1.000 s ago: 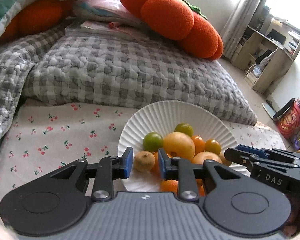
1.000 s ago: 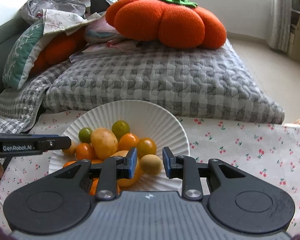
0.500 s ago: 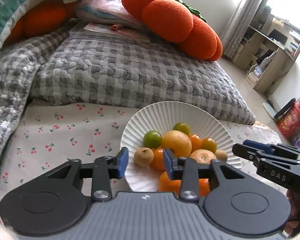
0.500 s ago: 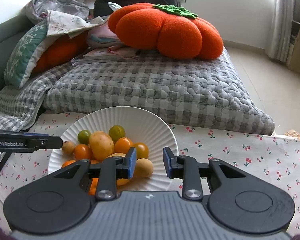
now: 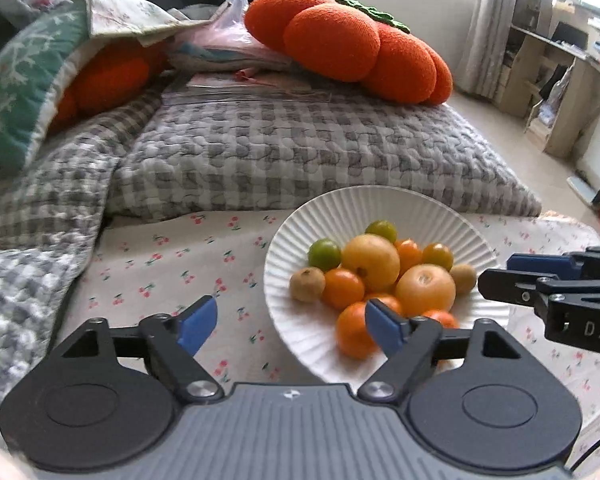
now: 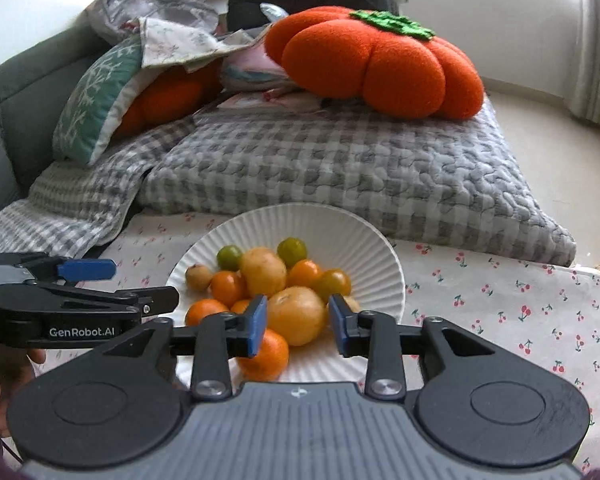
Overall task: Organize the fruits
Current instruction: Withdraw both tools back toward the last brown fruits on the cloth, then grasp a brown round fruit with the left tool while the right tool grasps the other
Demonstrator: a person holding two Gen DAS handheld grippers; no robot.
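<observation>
- The white ribbed plate (image 5: 384, 208) lies on the cherry-print cloth (image 5: 172, 256), just in front of the grey checked quilt (image 5: 300, 152); the fruits (image 5: 370, 260) sit heaped at its centre, probably so that none rolls onto the soft cloth.
- Left hand-held gripper (image 5: 292, 324): released, its jaws spread wide at the plate's 7 o'clock rim with nothing between the pads. They have just been opening, and the brown round fruit (image 5: 307, 283) that stood between the blue pads a second ago lies free at the heap's 9 o'clock.
- Right hand-held gripper (image 6: 298, 322): released too, jaws only partly apart, hanging over the 5 o'clock side of the plate. They have just been opening a little; the big yellow fruit (image 6: 296, 314) shows between them but lies in the heap, unpressed.
- Compared with the earlier frames, both grippers sit higher and further off the heap, which I judge to be a retreat after setting fruit down.
- The orange pumpkin cushion (image 6: 376, 72) lies on the quilt at 12 o'clock.
</observation>
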